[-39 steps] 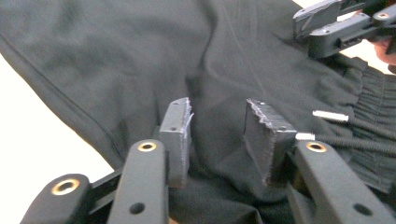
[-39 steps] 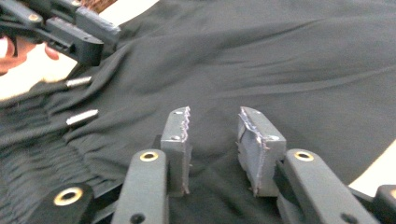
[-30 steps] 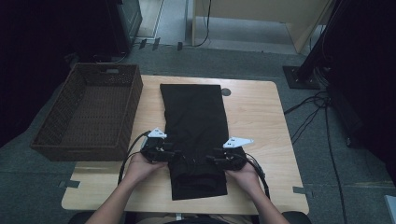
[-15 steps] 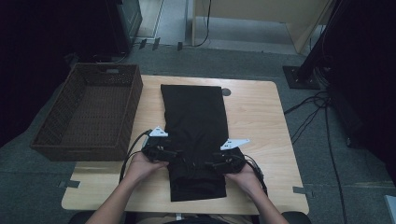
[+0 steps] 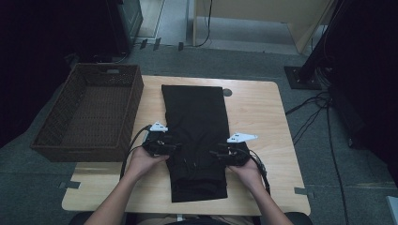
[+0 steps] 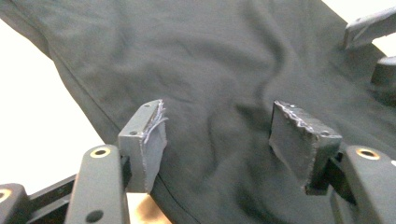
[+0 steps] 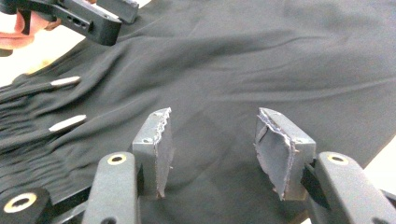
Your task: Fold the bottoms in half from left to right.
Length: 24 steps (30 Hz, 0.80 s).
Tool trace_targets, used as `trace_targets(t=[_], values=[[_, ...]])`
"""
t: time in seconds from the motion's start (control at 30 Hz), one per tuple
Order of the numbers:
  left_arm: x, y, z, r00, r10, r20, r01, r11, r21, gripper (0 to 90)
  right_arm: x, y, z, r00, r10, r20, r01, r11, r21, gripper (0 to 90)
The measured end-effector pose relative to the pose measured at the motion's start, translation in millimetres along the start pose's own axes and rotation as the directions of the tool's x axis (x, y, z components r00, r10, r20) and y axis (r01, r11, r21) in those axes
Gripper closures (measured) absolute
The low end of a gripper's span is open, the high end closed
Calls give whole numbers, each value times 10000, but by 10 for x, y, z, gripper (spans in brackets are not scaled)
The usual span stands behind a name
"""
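- Trousers [image 5: 195, 136]: black, flat along the table [image 5: 263, 112], waistband end nearest the person; basket [image 5: 89, 112] beside.
- Left gripper [image 5: 171, 147]: jaws just widened then narrowing, released, nothing pinched.
- Right gripper [image 5: 217, 152]: jaws slightly narrowing, released over cloth.
- Hands barely shifted since a second ago; judged: grasp for folding pending.

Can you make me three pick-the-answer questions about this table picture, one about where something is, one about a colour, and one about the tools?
1. Where is the basket?
A. left of the black garment
B. on top of it
C. under the table

2. What colour is the garment?
A. white
B. black
C. red

3. How are the left tool and right tool?
A. both open over the cloth
B. both holding the basket
C. both lying inside the basket

Answers: 1 A, the high view shows the basket at the table's left side; 2 B, the cloth is black; 3 A, each gripper view shows a gap between the pads, cloth beneath.
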State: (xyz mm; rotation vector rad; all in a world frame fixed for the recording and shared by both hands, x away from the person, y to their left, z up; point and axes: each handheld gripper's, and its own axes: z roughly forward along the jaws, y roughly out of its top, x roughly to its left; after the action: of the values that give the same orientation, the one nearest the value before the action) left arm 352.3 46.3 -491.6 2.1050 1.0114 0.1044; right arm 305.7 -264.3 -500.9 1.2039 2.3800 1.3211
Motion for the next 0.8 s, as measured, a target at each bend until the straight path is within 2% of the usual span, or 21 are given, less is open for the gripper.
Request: trace_targets(t=[0.07, 0.1, 0.13, 0.17, 0.2, 0.23, 0.3, 0.33, 0.37, 0.4, 0.43, 0.5, 0.53, 0.57, 0.67, 0.77, 0.8], values=[[21, 13, 20, 10000, 15, -39, -15, 10000, -11, 392, -10, 12, 6, 9999, -38, 115, 38, 10000, -42, 475], [60, 41, 43, 10000, 20, -76, -20, 10000, 95, 389, -74, 46, 22, 9984, -218, 519, 232, 9994, -263, 486], [85, 58, 54, 9999, 6, -115, -5, 9999, 140, 389, -74, 46, 22, 9984, -218, 519, 232, 9994, -263, 486], [120, 80, 65, 9999, -33, -161, 35, 9999, 145, 383, -110, 66, 29, 9983, -162, 561, 172, 9997, -167, 486], [152, 99, 67, 9997, -165, -158, 166, 9998, 75, 373, -213, 124, 48, 9982, 121, 580, -119, 9999, -34, 485], [213, 141, 79, 9993, -361, -91, 360, 9993, -103, 371, -260, 152, 58, 9977, 200, 655, -192, 9997, -128, 490], [264, 203, 103, 9993, -330, -157, 326, 9992, -218, 374, -353, 217, 111, 9964, 211, 820, -196, 9996, -180, 524], [264, 203, 103, 9993, -330, -157, 326, 9992, -218, 395, -353, 217, 111, 9964, 211, 820, -196, 9996, -180, 524], [310, 265, 147, 9992, -366, -154, 362, 9990, -260, 414, -446, 293, 202, 9947, 278, 993, -269, 9996, -102, 571], [310, 265, 147, 9992, -366, -154, 362, 9990, -260, 427, -446, 293, 202, 9947, 278, 993, -269, 9996, -102, 571], [350, 316, 207, 9987, -499, -67, 497, 9986, -177, 443, -518, 361, 303, 9931, 420, 1098, -413, 9991, -83, 588], [362, 336, 238, 9988, -470, -136, 469, 9989, -85, 462, -540, 383, 338, 9925, 444, 1143, -439, 9990, -65, 587], [384, 374, 296, 9990, -275, -356, 281, 9995, 175, 476, -585, 436, 428, 9908, 537, 1244, -516, 9985, -205, 578], [392, 383, 311, 9989, -270, -377, 277, 9994, 196, 477, -603, 464, 480, 9889, 415, 1426, -386, 9990, -231, 579], [426, 378, 368, 9990, -223, -399, 235, 9993, 293, 477, -629, 487, 592, 9865, 350, 1598, -335, 9994, -124, 583], [440, 358, 390, 9991, -265, -336, 274, 9993, 256, 469, -640, 472, 645, 9864, 432, 1585, -427, 9991, -63, 581], [438, 351, 390, 9994, -178, -302, 186, 9995, 244, 459, -640, 451, 650, 9863, 350, 1612, -326, 9993, -180, 573]])
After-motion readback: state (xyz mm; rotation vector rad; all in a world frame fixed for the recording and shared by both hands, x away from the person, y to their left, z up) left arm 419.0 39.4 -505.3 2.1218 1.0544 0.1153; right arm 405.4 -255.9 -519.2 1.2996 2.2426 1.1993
